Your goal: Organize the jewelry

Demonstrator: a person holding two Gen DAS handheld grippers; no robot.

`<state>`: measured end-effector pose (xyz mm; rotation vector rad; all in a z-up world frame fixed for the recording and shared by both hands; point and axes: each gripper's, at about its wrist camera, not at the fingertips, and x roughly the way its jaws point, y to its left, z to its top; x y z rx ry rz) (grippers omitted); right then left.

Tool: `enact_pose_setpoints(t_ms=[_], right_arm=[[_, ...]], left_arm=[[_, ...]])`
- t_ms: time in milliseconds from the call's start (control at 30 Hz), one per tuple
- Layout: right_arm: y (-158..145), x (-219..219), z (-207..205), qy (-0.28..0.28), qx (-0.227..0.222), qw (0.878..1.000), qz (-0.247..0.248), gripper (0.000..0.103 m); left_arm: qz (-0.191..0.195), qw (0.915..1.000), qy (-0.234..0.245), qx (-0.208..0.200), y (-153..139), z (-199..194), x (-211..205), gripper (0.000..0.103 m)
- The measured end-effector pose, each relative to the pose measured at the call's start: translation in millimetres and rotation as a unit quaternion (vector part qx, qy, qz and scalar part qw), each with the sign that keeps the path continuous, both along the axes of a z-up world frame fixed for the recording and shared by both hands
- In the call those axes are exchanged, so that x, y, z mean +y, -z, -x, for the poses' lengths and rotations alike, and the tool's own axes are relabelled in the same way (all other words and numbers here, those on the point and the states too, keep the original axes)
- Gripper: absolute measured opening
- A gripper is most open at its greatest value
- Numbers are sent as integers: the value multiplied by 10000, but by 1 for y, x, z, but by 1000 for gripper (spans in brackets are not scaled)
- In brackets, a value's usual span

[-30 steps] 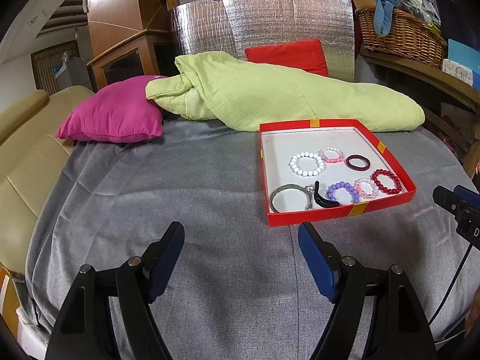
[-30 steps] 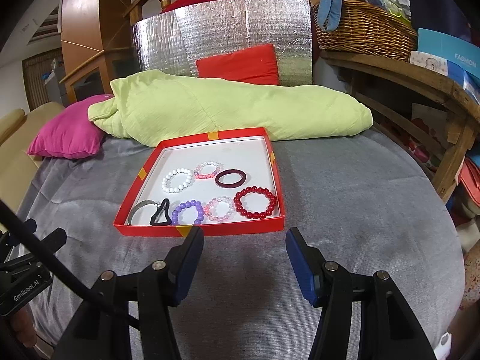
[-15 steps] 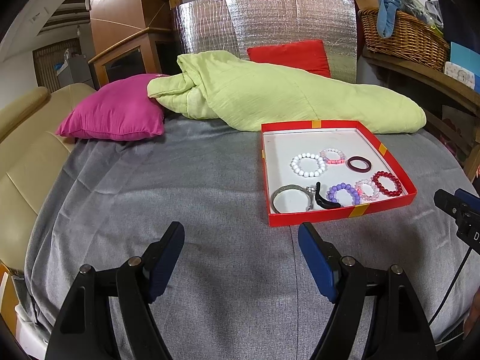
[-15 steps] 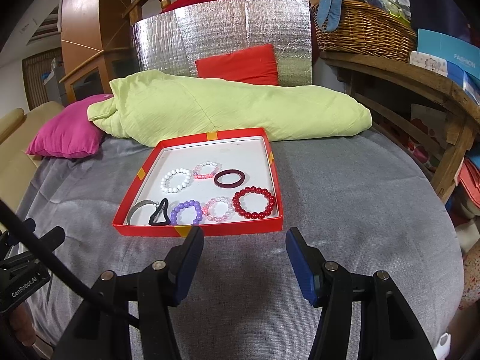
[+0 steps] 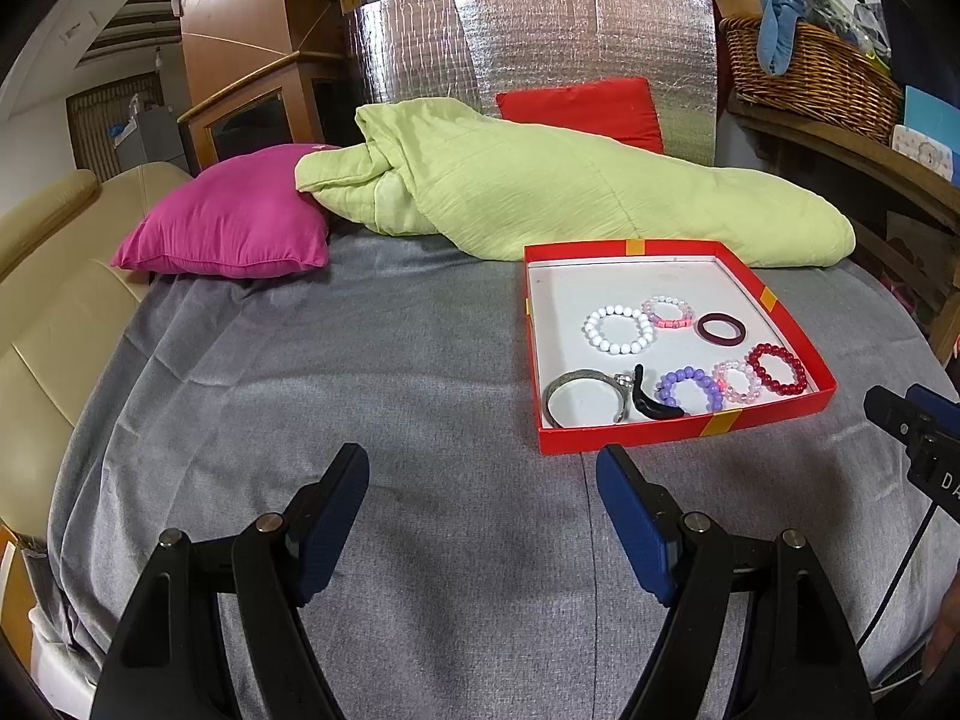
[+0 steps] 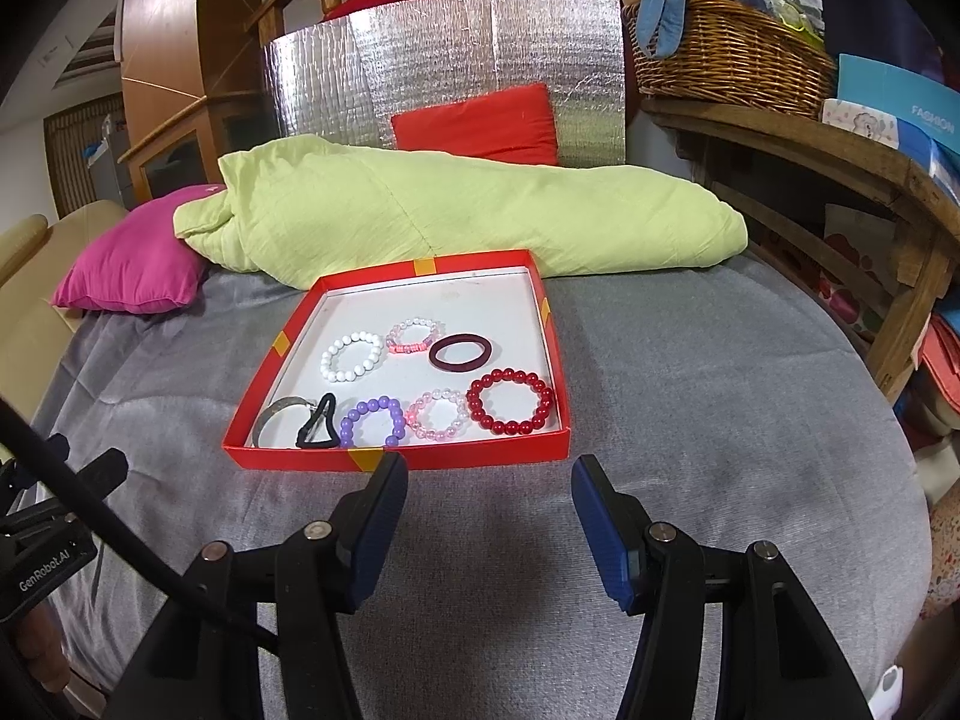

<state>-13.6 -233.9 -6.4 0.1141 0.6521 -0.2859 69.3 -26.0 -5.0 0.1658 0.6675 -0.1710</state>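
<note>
A shallow red box (image 5: pixel 624 441) (image 6: pixel 396 457) with a white floor sits on the grey bed cover. Inside lie several bracelets: white beads (image 5: pixel 618 329) (image 6: pixel 352 355), pale pink beads (image 6: pixel 414 336), a dark maroon ring (image 5: pixel 720 329) (image 6: pixel 460 351), dark red beads (image 5: pixel 777 368) (image 6: pixel 510 401), clear pink beads (image 6: pixel 439 415), purple beads (image 5: pixel 689 389) (image 6: pixel 372 421), a silver bangle (image 5: pixel 583 397) (image 6: pixel 277 417) and a black clip (image 6: pixel 318 423). My left gripper (image 5: pixel 483 507) is open and empty, near and left of the box. My right gripper (image 6: pixel 489 516) is open and empty just before the box's near wall.
A light green blanket (image 6: pixel 456 216), a magenta pillow (image 5: pixel 228 228) and a red pillow (image 6: pixel 477 123) lie behind the box. A wooden shelf with a wicker basket (image 6: pixel 726 54) stands at the right. A beige sofa (image 5: pixel 48 300) borders the left.
Both grippers have drifted slightly back from the box and stay open. The jewelry has not moved.
</note>
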Motion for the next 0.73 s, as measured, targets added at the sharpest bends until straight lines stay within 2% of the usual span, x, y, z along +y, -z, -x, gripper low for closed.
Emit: enact_pose_setpoints(t_ms=[533,600,667,733], right_arm=[[7,6,-10,-93,90,9999,-7,61],[5,2,-10,-71,29,10000,-45,61],[4,-11,-11,26,-21,9999,-134,61],[2,-38,-14,405,-51,9991,-59,61]], left_arm=[[103,9999,20,-40,1,-4,1,79],[170,9998,-11,45,3,-10,5,79],[255,9989,-258,298,14,-28,17,79],[292,9963,-551,585,27,-47,31,79]])
